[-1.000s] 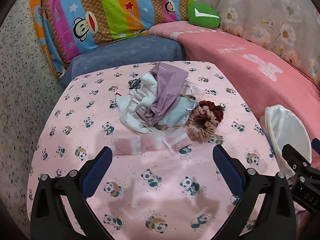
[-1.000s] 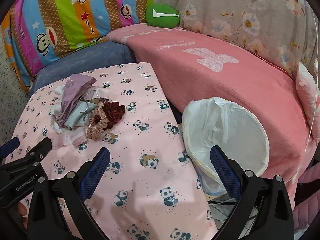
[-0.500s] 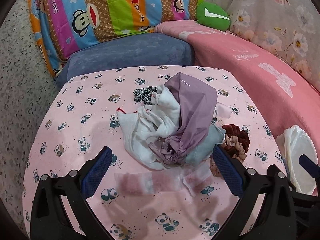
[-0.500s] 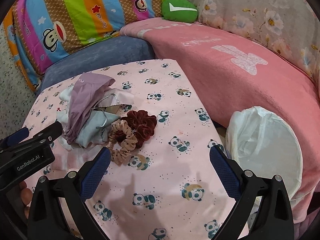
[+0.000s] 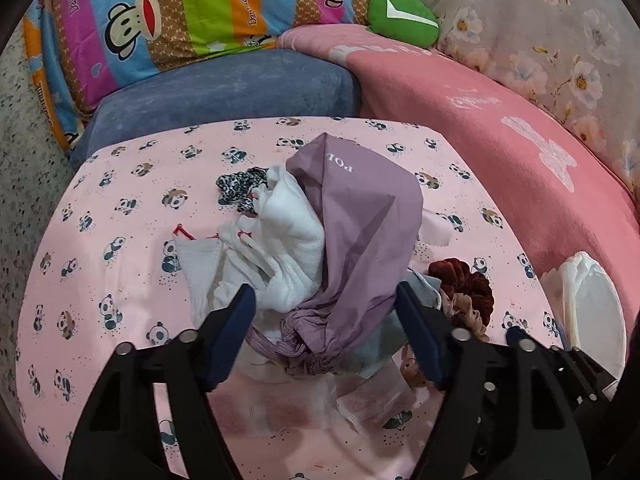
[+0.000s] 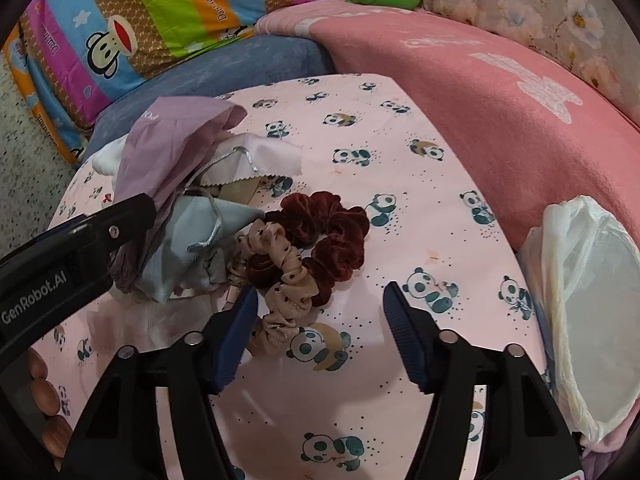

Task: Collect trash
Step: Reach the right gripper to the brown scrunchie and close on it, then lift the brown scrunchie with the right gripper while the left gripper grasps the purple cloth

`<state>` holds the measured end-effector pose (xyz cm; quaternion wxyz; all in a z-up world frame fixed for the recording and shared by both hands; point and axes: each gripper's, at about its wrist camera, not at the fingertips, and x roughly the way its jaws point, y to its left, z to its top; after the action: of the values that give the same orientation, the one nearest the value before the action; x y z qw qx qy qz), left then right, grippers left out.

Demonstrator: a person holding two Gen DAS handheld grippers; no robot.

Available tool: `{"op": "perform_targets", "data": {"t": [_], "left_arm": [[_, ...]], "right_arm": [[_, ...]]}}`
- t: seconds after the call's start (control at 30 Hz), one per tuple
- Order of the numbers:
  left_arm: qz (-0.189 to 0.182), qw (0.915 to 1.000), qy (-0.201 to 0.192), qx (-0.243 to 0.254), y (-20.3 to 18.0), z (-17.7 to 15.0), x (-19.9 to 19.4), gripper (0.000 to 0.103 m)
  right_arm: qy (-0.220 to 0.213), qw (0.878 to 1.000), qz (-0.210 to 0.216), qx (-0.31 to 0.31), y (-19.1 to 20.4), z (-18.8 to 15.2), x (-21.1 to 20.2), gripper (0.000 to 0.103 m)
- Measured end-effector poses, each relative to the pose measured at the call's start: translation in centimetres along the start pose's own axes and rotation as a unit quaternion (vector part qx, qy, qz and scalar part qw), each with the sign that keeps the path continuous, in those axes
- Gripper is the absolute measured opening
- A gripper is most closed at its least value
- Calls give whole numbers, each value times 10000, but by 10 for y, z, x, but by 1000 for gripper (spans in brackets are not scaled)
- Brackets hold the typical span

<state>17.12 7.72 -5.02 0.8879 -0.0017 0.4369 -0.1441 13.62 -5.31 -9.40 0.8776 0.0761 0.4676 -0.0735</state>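
Note:
A heap of trash lies on the panda-print table (image 5: 120, 240): a purple drawstring bag (image 5: 360, 232), white cloth (image 5: 288, 248), a grey pouch (image 6: 200, 240), and clear wrappers (image 5: 372, 400). Beside it lie a dark red scrunchie (image 6: 332, 236) and a beige scrunchie (image 6: 284, 284). My left gripper (image 5: 322, 300) straddles the purple bag and white cloth. Its jaws are closing, and the pads do not visibly press. My right gripper (image 6: 320, 294) hovers over the near ends of both scrunchies, which lie between its closing jaws. The left pad sits by the beige one.
A bin lined with a white bag (image 6: 592, 300) stands off the table's right edge, against a pink-covered sofa (image 6: 480, 92). A blue cushion (image 5: 224, 88) and striped pillow (image 5: 180, 12) lie behind the table. A leopard-print scrunchie (image 5: 240, 188) sits at the heap's far side.
Both grippers have come forward and down onto the heap and scrunchies. Their jaws have narrowed from wide open.

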Motion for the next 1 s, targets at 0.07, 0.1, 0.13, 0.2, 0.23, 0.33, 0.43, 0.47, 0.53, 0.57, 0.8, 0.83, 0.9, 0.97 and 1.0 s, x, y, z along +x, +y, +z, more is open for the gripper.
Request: {"op": "perform_targets", "data": {"t": [0.07, 0.1, 0.13, 0.2, 0.23, 0.33, 0.43, 0.47, 0.53, 0.57, 0.8, 0.83, 0.9, 0.97, 1.0], "left_arm": [[4, 10000, 15, 8, 0, -1, 0, 47], [-12, 10000, -1, 26, 0, -2, -2, 42], [-17, 10000, -8, 47, 0, -2, -4, 34], [9, 10000, -62, 51, 1, -2, -11, 21], [-6, 10000, -58, 63, 2, -3, -15, 14], [63, 9998, -168, 82, 2, -3, -26, 9], [46, 9996, -285, 50, 2, -6, -43, 5], [59, 9994, -332, 57, 0, -6, -48, 5], [97, 9989, -458, 66, -1, -8, -62, 4], [93, 9987, -498, 64, -2, -9, -70, 4], [36, 9965, -823, 124, -18, -16, -110, 4], [23, 9963, -849, 140, -21, -18, -114, 4], [6, 9959, -884, 186, -27, -23, -120, 4], [-41, 9960, -876, 196, -30, -28, -123, 4], [-76, 9960, -863, 199, -31, -30, -124, 4]], "right_arm": [[183, 9998, 125, -26, 2, -2, 9, 23], [272, 9993, 246, 0, 1, -4, 11, 18], [285, 9991, 324, 22, 1, -6, 10, 17], [180, 9993, 312, -29, 1, -9, 0, 17], [108, 9994, 307, -75, 1, -11, -7, 16], [-38, 9995, 299, -133, -4, -17, -28, 16], [-155, 9994, 292, -110, -13, -22, -50, 16], [-202, 9993, 296, -102, -16, -24, -57, 16], [-338, 9991, 249, -103, -22, -27, -75, 16], [-391, 9989, 227, -106, -25, -28, -83, 16], [-782, 9966, 246, 28, -44, -35, -132, 16], [-831, 9962, 238, 42, -47, -37, -138, 16], [-875, 9958, 253, 73, -50, -39, -145, 16], [-916, 9954, 262, 97, -51, -44, -152, 16], [-928, 9953, 261, 101, -52, -47, -155, 16]]}}
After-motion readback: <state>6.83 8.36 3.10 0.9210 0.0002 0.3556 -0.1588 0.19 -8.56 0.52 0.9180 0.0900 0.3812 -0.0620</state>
